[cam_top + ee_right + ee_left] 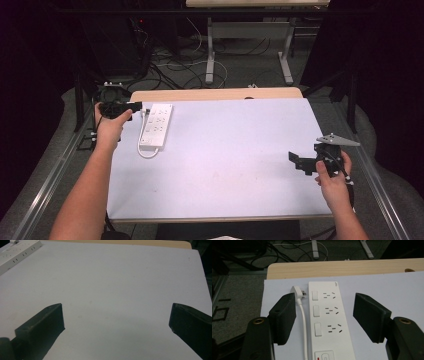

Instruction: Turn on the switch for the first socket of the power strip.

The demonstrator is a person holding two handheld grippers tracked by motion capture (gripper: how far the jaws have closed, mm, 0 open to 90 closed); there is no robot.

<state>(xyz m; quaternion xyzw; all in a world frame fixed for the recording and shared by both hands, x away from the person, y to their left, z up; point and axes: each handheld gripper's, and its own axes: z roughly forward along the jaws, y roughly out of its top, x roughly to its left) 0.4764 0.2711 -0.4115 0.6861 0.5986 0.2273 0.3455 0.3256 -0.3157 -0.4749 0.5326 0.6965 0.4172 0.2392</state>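
— Step in hand? Looks like the approach: left gripper [324, 315] hovering near the strip [156, 125] at the table's far-left corner, jaws spread wide, nothing between them.

— And the plug [298, 293]?

— Lying flat on the white sheet [225, 160], just beside the strip's left edge, prongs pointing toward the top socket row. Cord [304, 327] running down alongside the strip and looping round its near end. Nothing plugged in; all three sockets bare.

— Seen from the left gripper view?

— Strip and cord framed between the two jaws, left jaw close over the cord. No contact yet, as far as can be told.

— Right gripper [296, 161]?

— Well apart, over bare sheet near the right edge. Jaws wide too, holding nothing. Idle, by the look of it; strip [17, 252] just visible at the far corner of its view.

— Next move?

— Probably closing on the plug. Calls for shifting left and dropping lower, so the jaws straddle the plug body rather than the strip. Narrow margin there: plug nearly touching the strip, so a jaw may nudge the casing. Steadying the strip with the right gripper likely worthwhile.
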